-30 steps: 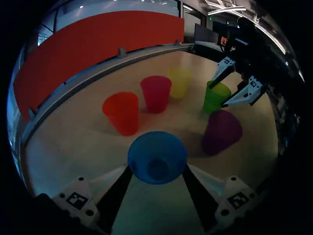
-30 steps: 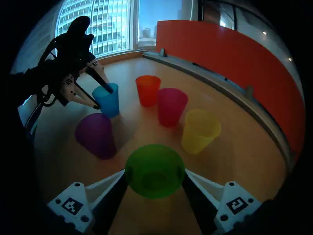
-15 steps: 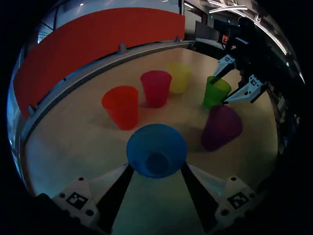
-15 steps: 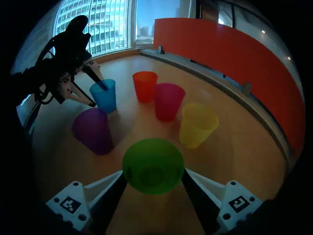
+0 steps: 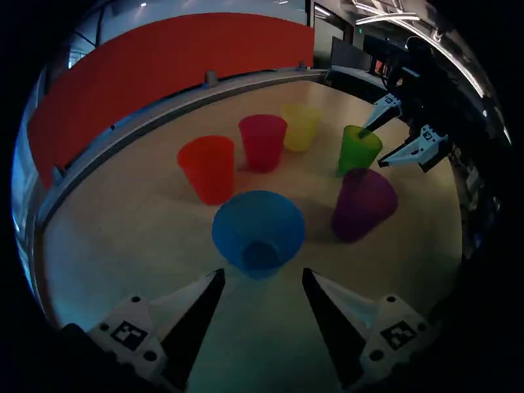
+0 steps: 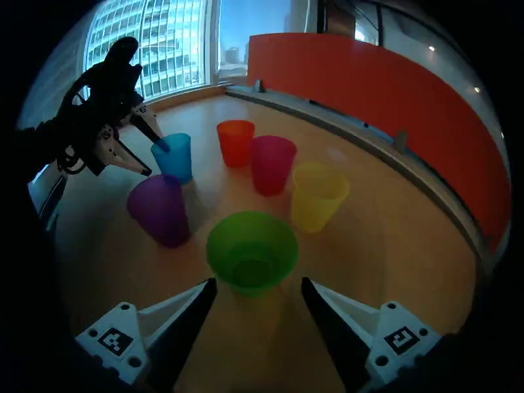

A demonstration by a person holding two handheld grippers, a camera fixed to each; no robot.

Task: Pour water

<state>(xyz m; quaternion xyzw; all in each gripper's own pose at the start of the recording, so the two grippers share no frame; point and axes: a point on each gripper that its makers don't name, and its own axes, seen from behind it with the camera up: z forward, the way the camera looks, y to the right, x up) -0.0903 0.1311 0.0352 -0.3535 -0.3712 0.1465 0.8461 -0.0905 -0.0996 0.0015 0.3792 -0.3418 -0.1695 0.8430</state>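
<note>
As laid out across both views, take the wooden table (image 5: 131, 223) as the largest item, carrying all six cups. Behind it, note the long red partition (image 5: 164, 59) running along the far edge and, in right gripper view, the window (image 6: 150, 46) facing tall buildings.

Check the left gripper (image 5: 262, 272): jaws spread wide, holding nothing. Locate the blue cup (image 5: 259, 229) upright on the table just ahead of the fingertips, centred on the gap, base about level with the tips. Contact with either finger: cannot tell. In right gripper view, find the same gripper at upper left, dark against the window, with the blue cup at its finger ends.

Check the right gripper (image 6: 257, 281): jaws likewise spread wide, holding nothing. Locate the green cup (image 6: 252, 252) upright just ahead of the fingertips, centred on the gap.

Identify the remaining cups in left gripper view:
- purple cup (image 5: 363, 203): right of the blue cup, just in front of the green cup.
- orange cup (image 5: 208, 167): beyond the blue cup, slightly left.
- magenta cup (image 5: 262, 141): just beside the orange cup, farther back.
- yellow cup (image 5: 301, 126): just beside the magenta cup, farthest back.

Water inside any cup: cannot tell.
</note>
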